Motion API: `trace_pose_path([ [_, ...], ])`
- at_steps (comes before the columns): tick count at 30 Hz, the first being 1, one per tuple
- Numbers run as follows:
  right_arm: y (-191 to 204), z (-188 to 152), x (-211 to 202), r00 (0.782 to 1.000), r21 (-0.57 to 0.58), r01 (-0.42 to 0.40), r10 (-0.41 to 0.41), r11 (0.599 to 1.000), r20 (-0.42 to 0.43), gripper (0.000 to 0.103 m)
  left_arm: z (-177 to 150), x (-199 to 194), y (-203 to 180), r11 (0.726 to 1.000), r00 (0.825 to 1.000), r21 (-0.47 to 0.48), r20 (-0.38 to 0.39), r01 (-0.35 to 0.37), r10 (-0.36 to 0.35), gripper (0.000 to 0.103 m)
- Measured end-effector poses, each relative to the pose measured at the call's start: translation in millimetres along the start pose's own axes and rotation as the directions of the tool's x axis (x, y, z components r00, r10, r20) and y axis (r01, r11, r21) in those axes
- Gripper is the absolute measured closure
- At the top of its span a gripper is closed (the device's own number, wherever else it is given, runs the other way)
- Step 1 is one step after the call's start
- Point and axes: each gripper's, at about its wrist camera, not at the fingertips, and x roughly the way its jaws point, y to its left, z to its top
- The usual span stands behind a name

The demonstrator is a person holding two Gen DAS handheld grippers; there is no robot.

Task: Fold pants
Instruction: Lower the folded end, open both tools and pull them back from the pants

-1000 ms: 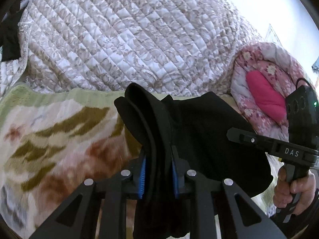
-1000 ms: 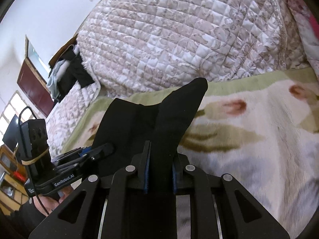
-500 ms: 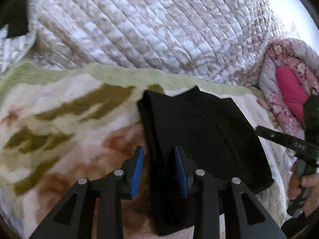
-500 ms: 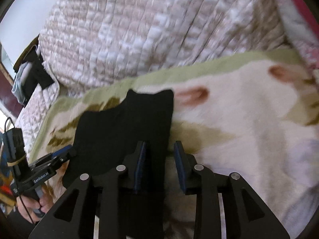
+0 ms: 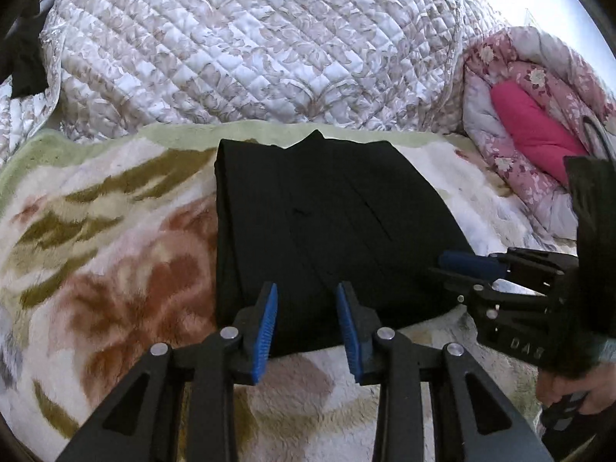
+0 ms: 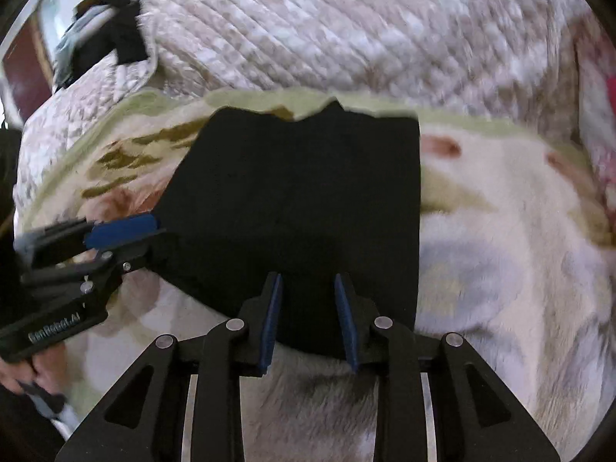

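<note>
The black pants [image 5: 327, 231] lie folded into a flat rectangle on the fleece blanket [image 5: 115, 269]. In the right wrist view the same pants [image 6: 300, 200] fill the middle. My left gripper [image 5: 308, 323] is open over the near edge of the fold, its blue pads apart with nothing pinched between them. My right gripper [image 6: 308, 319] is open too, above the near edge toward the right side of the fold. Each gripper also shows in the other's view: the right gripper [image 5: 473, 265] at the pants' right edge, the left gripper [image 6: 123, 231] at their left edge.
A quilted bedspread [image 5: 250, 46] is piled behind the blanket. A pink floral duvet [image 5: 531, 115] is bunched at the right. Dark clothing [image 6: 123, 34] lies at the far left. A hand [image 5: 569, 389] grips the right tool's handle.
Both grippers held up corners of the pants a second ago. They came down, opened and let go, and the cloth now lies flat on the blanket.
</note>
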Motion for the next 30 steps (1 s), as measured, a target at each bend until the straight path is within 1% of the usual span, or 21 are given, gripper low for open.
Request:
trace_pose_path([
  [2, -3.1, 2.3, -2.4, 1.0, 0.021, -0.009, 0.009, 1.0, -0.009, 0.074, 1.6, -2.2, -0.3, 1.0, 1.0, -0.012, 0.0, -0.002, 0.002, 0.068],
  [5, -9.9, 1.1, -9.6, 1.0, 0.064, -0.021, 0.021, 0.998, -0.002, 0.074, -3.7, -7.2, -4.3, 1.0, 1.0, 0.005, 0.007, -0.023, 0.023, 0.068],
  [9, -11.3, -3.8, -19.5, 1.0, 0.069, -0.005, 0.004, 0.998, 0.009, 0.074, -9.8, -11.4, -8.0, 0.999, 0.999, 0.027, 0.009, -0.042, 0.041, 0.068],
  [10, -12.7, -5.4, -17.8, 1.0, 0.076, 0.001, -0.001, 0.997, -0.003, 0.074, -10.0, -10.6, -7.8, 0.999, 0.999, 0.026, 0.009, -0.041, 0.041, 0.068],
  [13, -14.5, -5.6, -22.0, 1.0, 0.086, 0.001, -0.001, 0.996, 0.0, 0.074, -10.5, -10.7, -7.1, 0.999, 0.999, 0.025, 0.007, -0.043, 0.043, 0.068],
  [19, -14.4, -10.0, -34.2, 1.0, 0.101, -0.005, 0.002, 0.995, 0.031, 0.074, -16.2, -17.4, -5.5, 0.998, 0.998, 0.006, 0.004, -0.062, 0.062, 0.068],
  [22, -15.0, -10.6, -32.2, 1.0, 0.107, -0.006, 0.004, 0.994, 0.017, 0.074, -15.9, -18.7, -7.4, 0.997, 0.998, 0.009, 0.003, -0.07, 0.07, 0.068],
  [25, -18.3, -12.5, -23.3, 1.0, 0.122, -0.015, 0.018, 0.992, -0.02, 0.073, -16.9, -16.7, -7.8, 0.997, 0.997, 0.013, -0.003, -0.071, 0.071, 0.065],
  [30, -18.9, -12.8, -27.5, 1.0, 0.134, -0.019, 0.022, 0.991, -0.015, 0.073, -17.0, -15.6, -7.6, 0.997, 0.997, 0.016, -0.006, -0.075, 0.075, 0.064],
])
